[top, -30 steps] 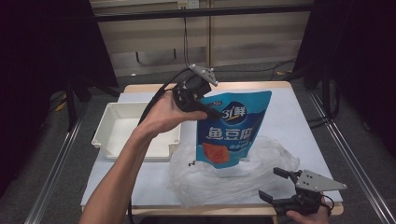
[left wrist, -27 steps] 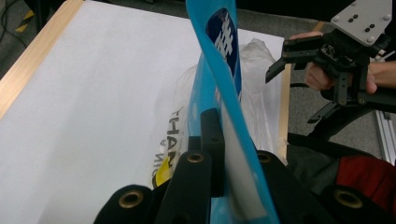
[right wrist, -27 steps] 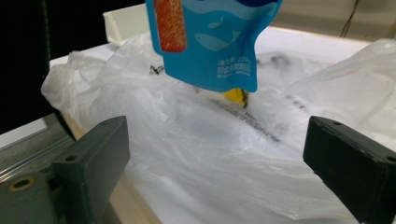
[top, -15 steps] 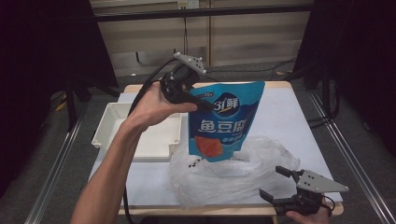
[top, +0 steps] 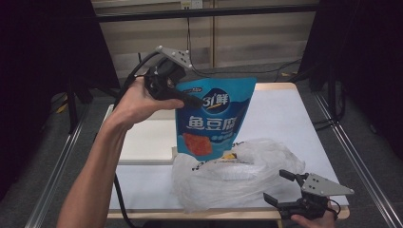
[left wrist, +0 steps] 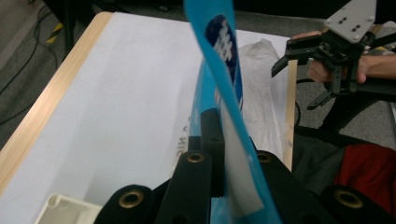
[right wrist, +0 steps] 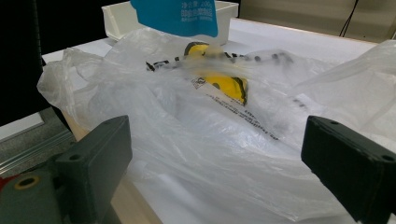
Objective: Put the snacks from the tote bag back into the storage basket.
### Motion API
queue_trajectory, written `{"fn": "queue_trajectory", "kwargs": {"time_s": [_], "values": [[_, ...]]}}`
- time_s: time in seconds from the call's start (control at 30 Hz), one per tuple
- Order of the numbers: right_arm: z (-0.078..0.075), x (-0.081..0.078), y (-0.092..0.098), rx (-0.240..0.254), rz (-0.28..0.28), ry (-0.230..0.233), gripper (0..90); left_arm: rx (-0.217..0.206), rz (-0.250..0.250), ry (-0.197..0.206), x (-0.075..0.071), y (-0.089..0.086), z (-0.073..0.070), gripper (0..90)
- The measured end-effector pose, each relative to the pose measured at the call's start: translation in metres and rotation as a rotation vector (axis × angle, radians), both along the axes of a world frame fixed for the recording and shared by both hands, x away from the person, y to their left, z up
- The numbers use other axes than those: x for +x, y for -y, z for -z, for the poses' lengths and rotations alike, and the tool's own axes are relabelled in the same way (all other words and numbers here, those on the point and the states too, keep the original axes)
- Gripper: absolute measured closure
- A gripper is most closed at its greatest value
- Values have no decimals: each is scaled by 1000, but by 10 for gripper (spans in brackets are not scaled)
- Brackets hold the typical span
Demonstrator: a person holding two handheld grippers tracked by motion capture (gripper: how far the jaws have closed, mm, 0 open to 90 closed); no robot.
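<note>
the left hand-held gripper (top: 187, 99) is pinching the top edge of the blue pouch (top: 214, 118), jaws pressed together on the film. the pouch hangs upright above the surface (top: 285, 114), its lower end just over the mouth of the clear plastic bag (top: 237, 173), between the bag and the white tray (top: 142, 142).

step in hand, as judged: extract the pouch from the bag and carry it clear.
- keep the pinch on the sealed top strip; in the left gripper view the pouch (left wrist: 219, 70) runs edge-on between the jaws, so a shallow bite could slip.
- lift straight until the pouch bottom is free of the bag film, then move sideways; dragging early would likely pull the bag along.
- the right hand-held gripper (top: 285, 187) is spread wide at the near edge of the surface, close to the bag but not gripping it. closing it on the bag rim would steady the bag if it starts to follow.

containers:
- plastic bag (right wrist: 187, 140): crumpled, lying flat; a yellow packet (right wrist: 219, 79) with dark print shows through the film. other contents cannot be made out.
- white tray (right wrist: 121, 18): what shows of its inside looks bare.
</note>
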State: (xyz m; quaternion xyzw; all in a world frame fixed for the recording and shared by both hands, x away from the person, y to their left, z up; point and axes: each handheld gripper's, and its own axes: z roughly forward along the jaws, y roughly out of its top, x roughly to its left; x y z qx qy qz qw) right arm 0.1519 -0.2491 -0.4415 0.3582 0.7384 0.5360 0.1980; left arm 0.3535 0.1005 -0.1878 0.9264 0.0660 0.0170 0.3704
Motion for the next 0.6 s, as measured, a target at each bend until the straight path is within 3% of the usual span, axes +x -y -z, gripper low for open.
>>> {"fn": "queue_trajectory", "kwargs": {"time_s": [0.27, 0.53, 0.6], "values": [[0, 1, 0, 4, 10, -3, 84, -45, -63, 19, 10, -26, -5, 900], [1, 2, -1, -10, 6, -11, 84, -55, -119, 52, 13, -46, -13, 900], [1, 2, -1, -9, 6, -11, 84, -65, -137, 41, 15, -53, -11, 900]]}}
